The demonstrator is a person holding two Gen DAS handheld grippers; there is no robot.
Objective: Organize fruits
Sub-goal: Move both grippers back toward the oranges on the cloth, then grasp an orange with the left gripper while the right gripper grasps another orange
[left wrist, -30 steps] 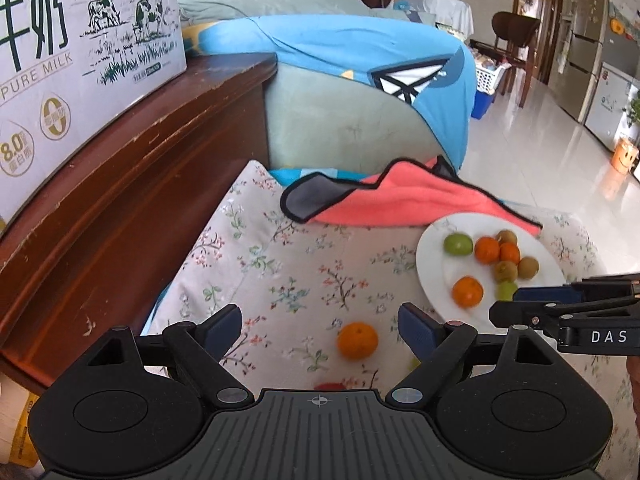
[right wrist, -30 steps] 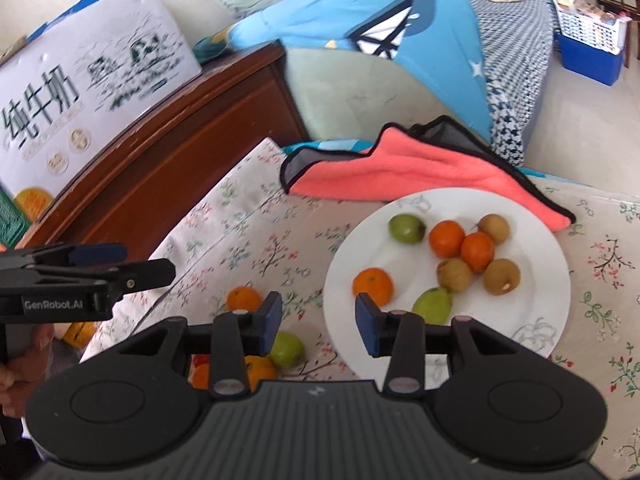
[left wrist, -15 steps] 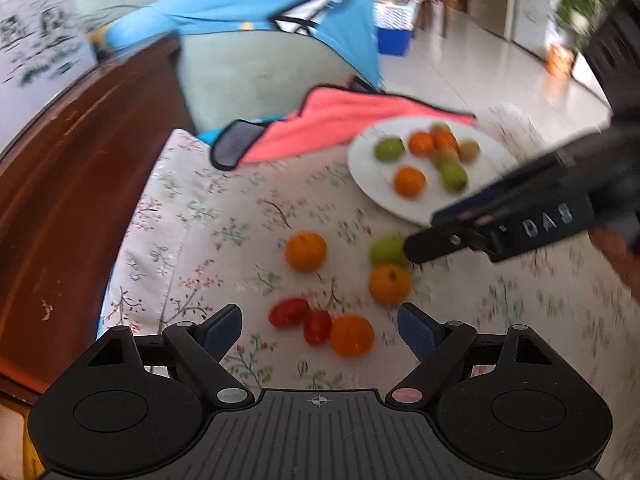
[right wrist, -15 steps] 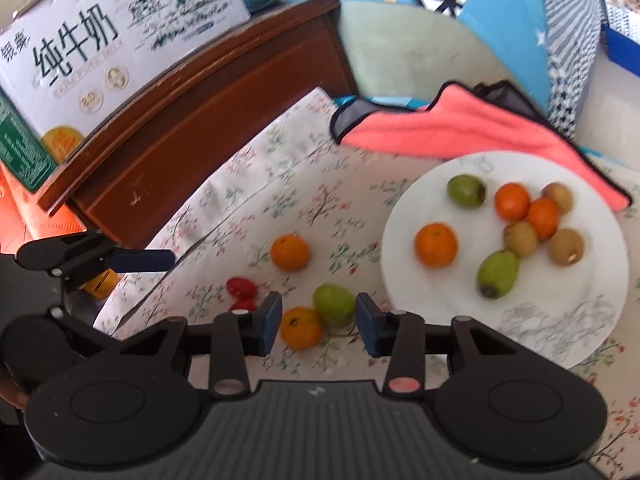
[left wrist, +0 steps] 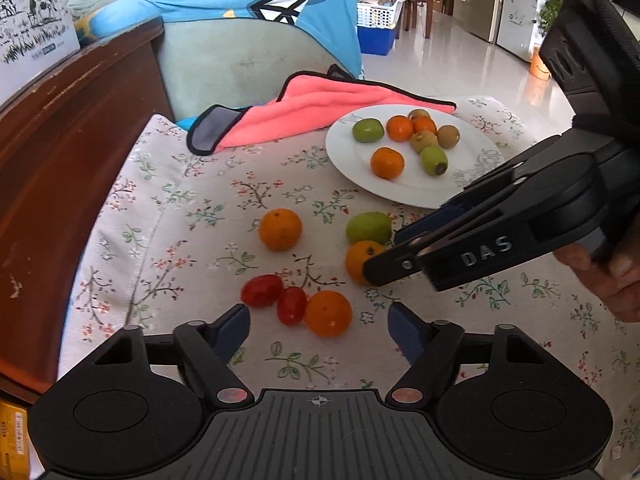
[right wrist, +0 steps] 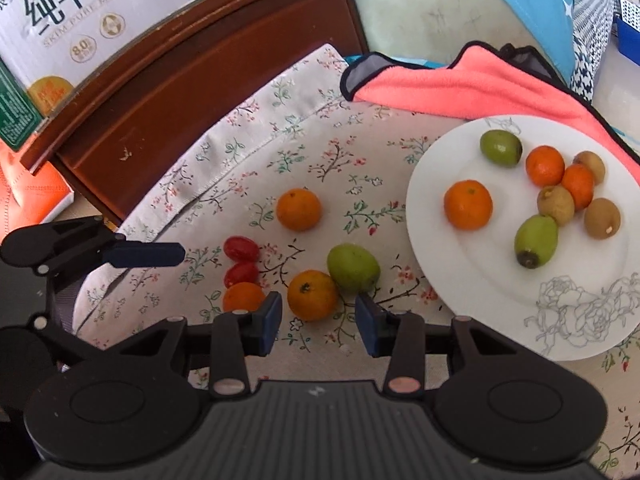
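Observation:
A white plate [left wrist: 472, 152] [right wrist: 500, 280] holds several oranges, green fruits and brown kiwis. Loose on the floral cloth lie three oranges, a green fruit [left wrist: 368, 227] [right wrist: 353, 267] and two red tomatoes [left wrist: 262, 290] [right wrist: 240, 249]. My left gripper [left wrist: 319, 330] is open and empty, just before the nearest orange [left wrist: 328, 313] and the tomatoes. My right gripper [right wrist: 318, 318] is open, its fingers either side of another orange [right wrist: 312, 295] [left wrist: 360, 260], not closed on it. The third orange [left wrist: 280, 229] [right wrist: 299, 209] lies apart, farther back.
A pink towel [left wrist: 320, 108] lies behind the plate. A dark wooden cabinet [left wrist: 60, 140] with a milk carton box [right wrist: 100, 20] runs along the left. A sofa with a blue cover [left wrist: 260, 20] stands behind the table.
Both grippers have come lower and closer over the loose fruit. The right gripper now brackets the orange next to the green fruit. The left view has swung from the cabinet toward the table.

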